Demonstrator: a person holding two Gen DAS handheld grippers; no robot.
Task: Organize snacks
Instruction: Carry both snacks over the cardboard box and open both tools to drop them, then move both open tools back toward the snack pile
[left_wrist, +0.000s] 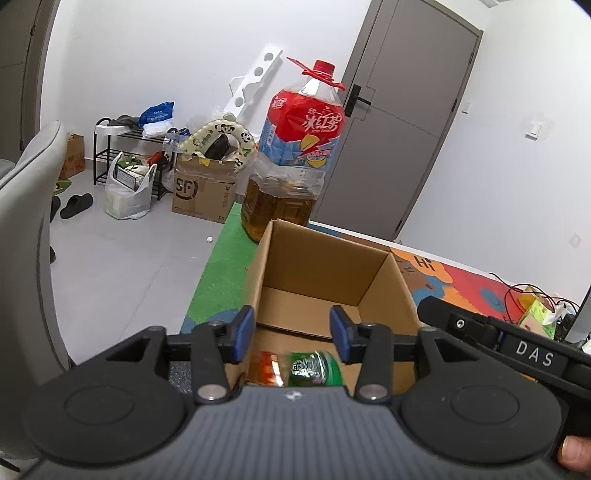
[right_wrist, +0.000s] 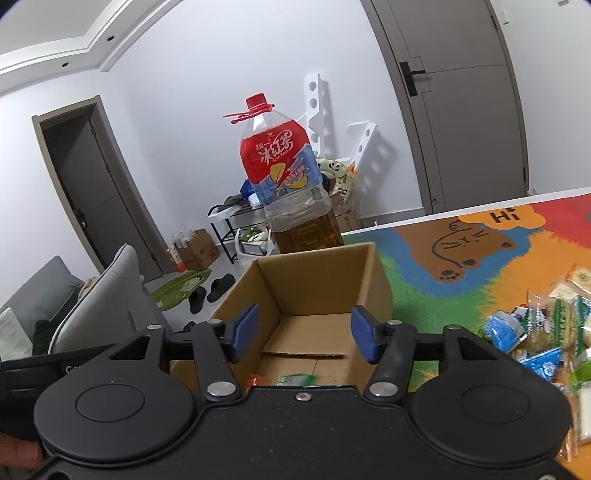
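Blue pads on the left hand-held gripper (left_wrist: 291, 334) stand spread, nothing between them; it hovers over the near end of the open cardboard box (left_wrist: 384, 277). The right hand-held gripper (right_wrist: 301, 332) is likewise spread and empty, poised above the same box from the other side.

Inside the box, at its near end, lie a green snack packet (left_wrist: 314, 369) and an orange-red packet (left_wrist: 267, 369), touching one another. Both are blurred; whether they have come to rest cannot be told. The remainder of the box floor is bare cardboard.

A large iced-tea bottle (left_wrist: 295, 147) stands upright just behind the box's far wall. To the right, well apart from the box, a pile of loose snacks (right_wrist: 546, 332) lies on the colourful mat covering the surface (right_wrist: 461, 240).

Judgement: a deposit step appears complete, and the sorting is at an early stage. The next move calls for the right hand-held gripper to travel to the pile, close on a single packet, and carry it over the box rim.
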